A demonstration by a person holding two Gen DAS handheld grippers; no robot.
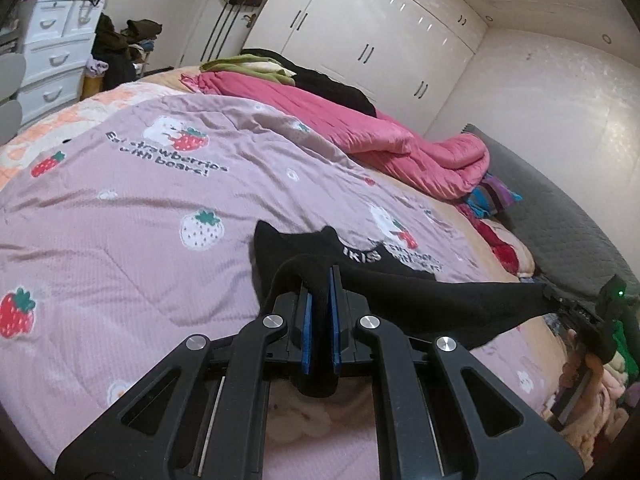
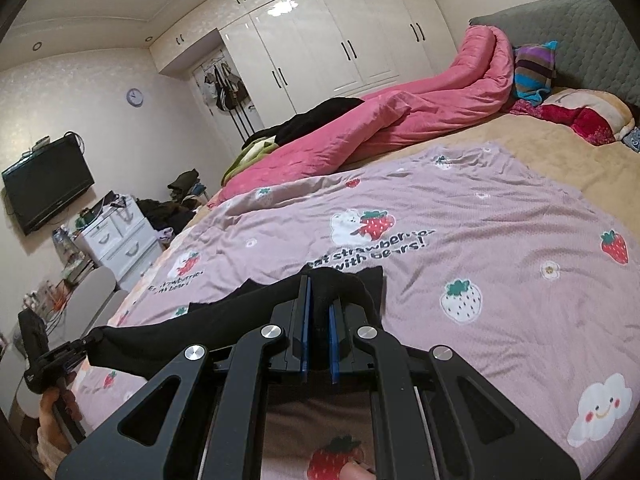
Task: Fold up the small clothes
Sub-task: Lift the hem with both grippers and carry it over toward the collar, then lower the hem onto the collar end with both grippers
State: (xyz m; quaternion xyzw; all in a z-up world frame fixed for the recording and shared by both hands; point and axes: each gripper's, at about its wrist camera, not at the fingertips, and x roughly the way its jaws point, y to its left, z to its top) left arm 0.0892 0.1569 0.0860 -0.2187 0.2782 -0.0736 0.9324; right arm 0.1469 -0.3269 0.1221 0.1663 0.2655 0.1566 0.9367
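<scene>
Left wrist view has the black garment pinched right in the blue pads of the left hand-held gripper, jaws clamped tight on a bunched edge of it, and from there the cloth runs off to the right where the right hand-held gripper grips the other end. So its long axis is basically the line between the two hands, stretched fairly taut and held up off the bed, with the loose part drooping forward so its far edge seems to just reach the lilac strawberry sheet. Right wrist view says the same thing mirrored: right hand-held gripper clenched on the black garment, the fabric trailing left to the left hand-held gripper. Neither hand is nearer, each has one end, so the next move I'd guess turns on carrying both ends together away from the near edge of the bed and over the hanging part. It sits over the near side of the sheet, well clear of the pink duvet along the bed's far side and the grey headboard.
</scene>
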